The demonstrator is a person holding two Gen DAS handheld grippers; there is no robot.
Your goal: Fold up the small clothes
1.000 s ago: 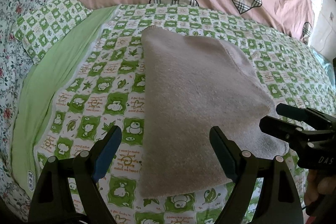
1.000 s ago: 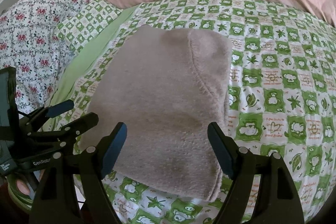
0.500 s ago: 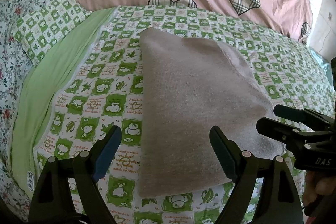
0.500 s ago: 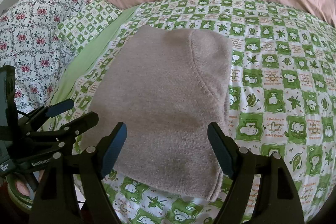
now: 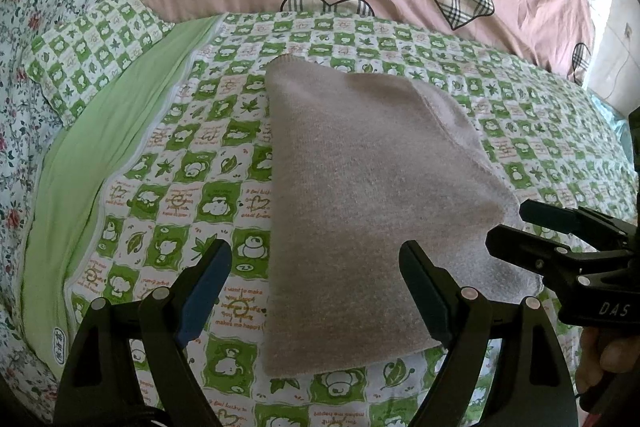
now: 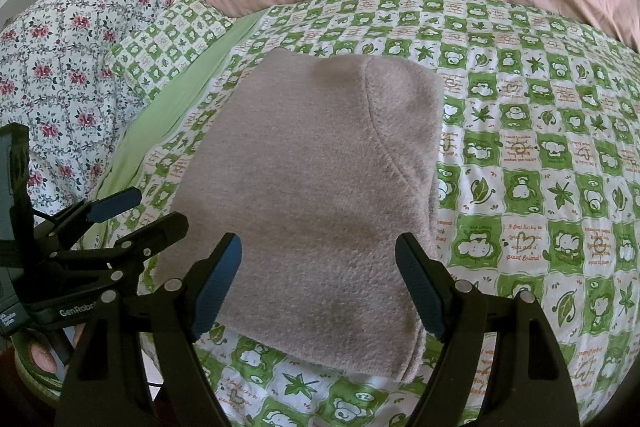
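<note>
Green-checked bed (image 5: 360, 39) carries a pinkish-grey cloth (image 5: 360, 187), seemingly already folded; just before it, left claw (image 5: 316, 287) and right claw (image 6: 318, 283) gape empty.

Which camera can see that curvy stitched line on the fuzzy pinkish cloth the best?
The right wrist view. There the seam curves in plain sight across the folded cloth, from its far edge down toward the right side. In the left wrist view the same seam sits near the cloth's right edge, foreshortened and fainter.
</note>
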